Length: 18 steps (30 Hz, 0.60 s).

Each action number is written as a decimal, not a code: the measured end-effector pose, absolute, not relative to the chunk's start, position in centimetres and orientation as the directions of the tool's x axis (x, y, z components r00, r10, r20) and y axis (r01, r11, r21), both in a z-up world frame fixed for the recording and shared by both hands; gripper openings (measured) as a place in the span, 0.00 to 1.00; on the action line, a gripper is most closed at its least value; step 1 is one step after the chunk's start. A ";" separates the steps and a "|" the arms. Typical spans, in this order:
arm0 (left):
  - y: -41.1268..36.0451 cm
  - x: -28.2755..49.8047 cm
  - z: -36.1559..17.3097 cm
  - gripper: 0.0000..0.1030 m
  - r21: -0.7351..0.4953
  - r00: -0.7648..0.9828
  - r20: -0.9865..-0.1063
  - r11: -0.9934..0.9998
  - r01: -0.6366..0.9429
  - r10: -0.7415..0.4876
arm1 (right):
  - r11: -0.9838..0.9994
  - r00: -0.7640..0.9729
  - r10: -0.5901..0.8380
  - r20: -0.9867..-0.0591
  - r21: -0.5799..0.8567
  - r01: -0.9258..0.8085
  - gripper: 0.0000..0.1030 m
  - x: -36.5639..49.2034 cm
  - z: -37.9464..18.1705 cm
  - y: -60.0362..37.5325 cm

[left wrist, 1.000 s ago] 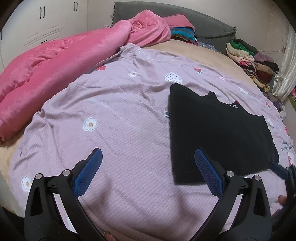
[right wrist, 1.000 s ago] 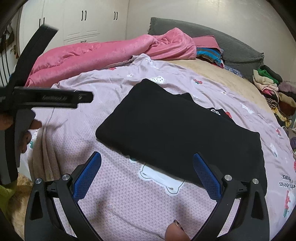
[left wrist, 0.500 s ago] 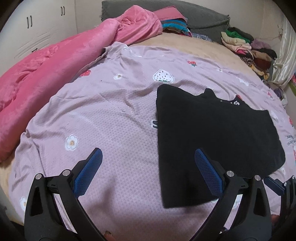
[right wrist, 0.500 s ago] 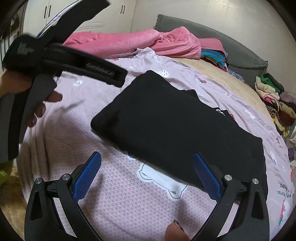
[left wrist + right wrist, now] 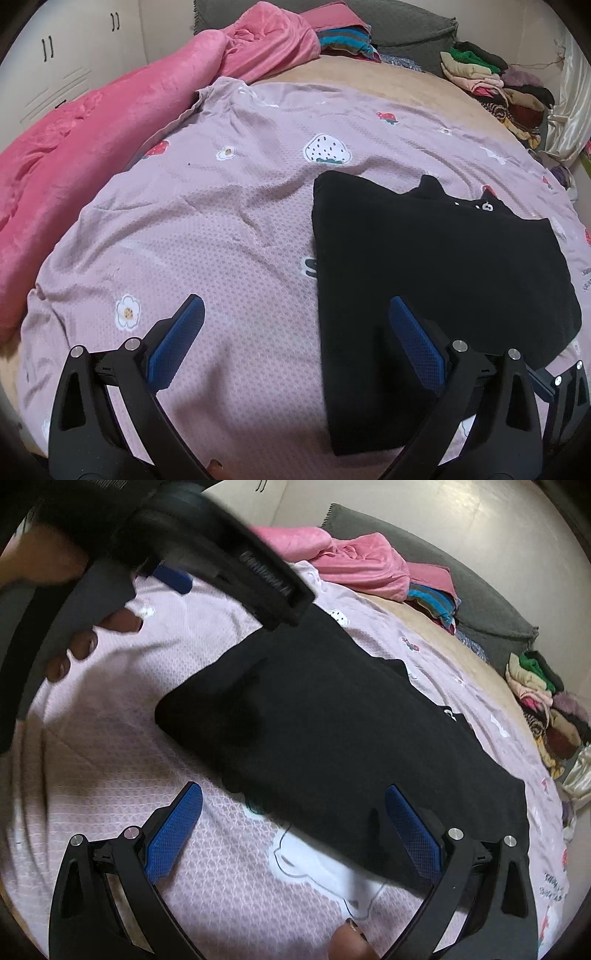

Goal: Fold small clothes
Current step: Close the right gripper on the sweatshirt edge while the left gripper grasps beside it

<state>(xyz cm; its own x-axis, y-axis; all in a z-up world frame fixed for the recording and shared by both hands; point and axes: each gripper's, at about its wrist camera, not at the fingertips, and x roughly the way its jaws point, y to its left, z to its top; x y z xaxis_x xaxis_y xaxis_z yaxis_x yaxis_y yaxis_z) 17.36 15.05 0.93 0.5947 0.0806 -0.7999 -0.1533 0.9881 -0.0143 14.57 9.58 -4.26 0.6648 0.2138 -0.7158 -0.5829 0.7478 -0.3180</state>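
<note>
A black garment lies flat and partly folded on the lilac bedspread; it also shows in the right wrist view. My left gripper is open and empty, hovering over the garment's near left edge, its right finger over the black cloth. My right gripper is open and empty above the garment's near long edge. The left gripper's body, held in a hand, crosses the top left of the right wrist view.
A pink blanket is heaped along the left of the bed. A grey pillow and folded clothes lie at the head. A pile of clothes sits at the far right. White cupboards stand behind.
Both grippers have moved forward toward the black garment, which looks larger now. The left gripper has swung across the top of the right wrist view. Both stay open.
</note>
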 end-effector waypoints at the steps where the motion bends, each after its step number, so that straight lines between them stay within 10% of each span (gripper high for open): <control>1: 15.2 17.6 0.9 0.91 -0.011 0.593 -0.801 0.988 -0.154 0.084 | 0.743 0.668 0.207 -0.715 -0.329 -0.583 0.96 14.7 -4.5 9.8; 18: 17.6 21.2 -0.5 0.91 -0.021 0.565 -0.821 0.984 -0.180 0.086 | 0.718 0.734 0.156 -0.661 -0.434 -0.544 0.96 18.2 -6.3 12.7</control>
<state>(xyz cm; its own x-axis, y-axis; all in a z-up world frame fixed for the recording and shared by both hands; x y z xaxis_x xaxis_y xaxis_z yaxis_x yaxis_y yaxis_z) 21.18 17.59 -0.54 0.5650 0.0856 -0.8206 -0.1796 0.9835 -0.0211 18.20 12.70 -6.32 0.7339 0.1555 -0.6613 -0.5437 0.7181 -0.4344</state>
